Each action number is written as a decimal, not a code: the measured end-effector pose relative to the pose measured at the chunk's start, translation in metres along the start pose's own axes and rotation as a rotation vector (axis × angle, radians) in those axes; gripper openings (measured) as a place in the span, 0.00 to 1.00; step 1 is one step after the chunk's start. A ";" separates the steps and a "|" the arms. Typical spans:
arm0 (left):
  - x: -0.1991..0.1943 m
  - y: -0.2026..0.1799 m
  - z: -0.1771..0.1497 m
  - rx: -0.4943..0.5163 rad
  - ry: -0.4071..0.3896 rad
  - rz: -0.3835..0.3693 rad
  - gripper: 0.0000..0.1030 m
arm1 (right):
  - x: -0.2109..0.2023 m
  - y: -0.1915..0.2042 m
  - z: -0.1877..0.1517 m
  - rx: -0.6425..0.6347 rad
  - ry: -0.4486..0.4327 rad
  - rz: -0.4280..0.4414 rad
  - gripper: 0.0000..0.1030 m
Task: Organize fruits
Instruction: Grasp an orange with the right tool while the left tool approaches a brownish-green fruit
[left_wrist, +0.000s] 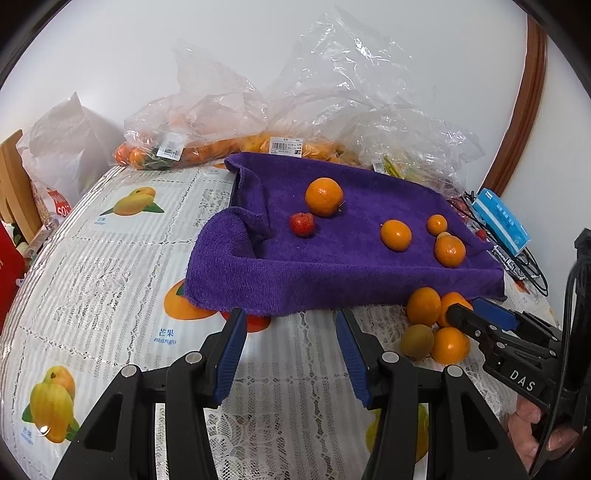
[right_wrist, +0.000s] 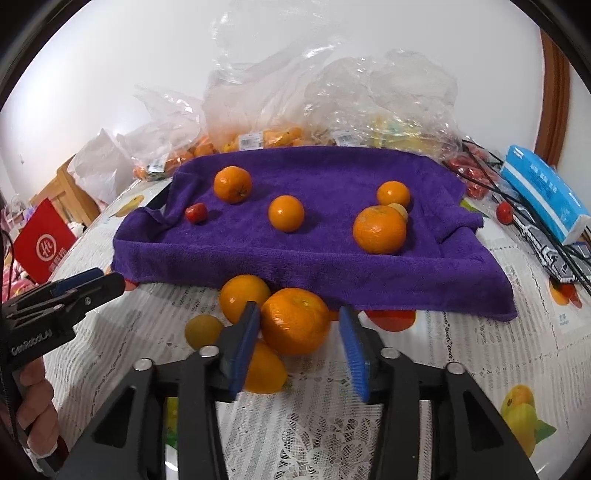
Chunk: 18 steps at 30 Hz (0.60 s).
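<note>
A: Where do the fruits sit?

B: Five round oranges and one small red fruit (right_wrist: 195, 213) lie on the purple terry towel (right_wrist: 332, 266) draped over a shallow tray on the tabletop (right_wrist: 461, 354), which wears a white lace cloth printed with mangoes. The biggest of them, the large orange on the towel (right_wrist: 379, 229), sits near the right edge, with a small yellowish fruit tucked behind it.

A: And off the towel?

B: A cluster just beside the towel's near hem: a big mottled orange (right_wrist: 294, 321), a smooth orange behind it (right_wrist: 242, 295), a brownish-green round fruit (right_wrist: 202, 329) and a yellow-orange fruit (right_wrist: 264, 369) partly hidden under the claw finger.

A: The right claw (right_wrist: 299, 352)?

B: Released. Its blue pads flank the mottled orange; the left pad is touching or nearly touching the skin, the right pad stands clear of it. Nothing is grasped.

A: The left claw (left_wrist: 291, 354)?

B: Also released, jaws apart over bare lace just in front of the towel, holding nothing.

A: Behind?

B: Crumpled clear plastic bags (left_wrist: 332, 110) of fruit against the wall, and a blue tissue pack (right_wrist: 546, 195) at the right.
</note>
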<state>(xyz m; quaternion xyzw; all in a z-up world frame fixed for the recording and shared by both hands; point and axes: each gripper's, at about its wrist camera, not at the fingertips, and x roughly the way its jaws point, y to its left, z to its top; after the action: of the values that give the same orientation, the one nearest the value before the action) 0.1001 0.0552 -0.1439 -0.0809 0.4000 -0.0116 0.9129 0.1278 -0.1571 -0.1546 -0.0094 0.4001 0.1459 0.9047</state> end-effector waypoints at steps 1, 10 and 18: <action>0.000 0.000 0.000 0.001 0.001 0.000 0.46 | 0.001 -0.002 0.000 0.013 0.004 0.000 0.52; 0.002 -0.004 -0.002 0.020 0.006 0.008 0.46 | 0.006 -0.006 0.001 0.043 0.021 0.044 0.55; 0.001 -0.005 -0.001 0.021 0.000 0.005 0.46 | 0.008 -0.002 0.002 0.044 0.032 0.083 0.40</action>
<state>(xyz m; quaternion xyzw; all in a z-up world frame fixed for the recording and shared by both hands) 0.0999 0.0503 -0.1449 -0.0701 0.4001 -0.0136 0.9137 0.1350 -0.1570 -0.1597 0.0247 0.4177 0.1741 0.8914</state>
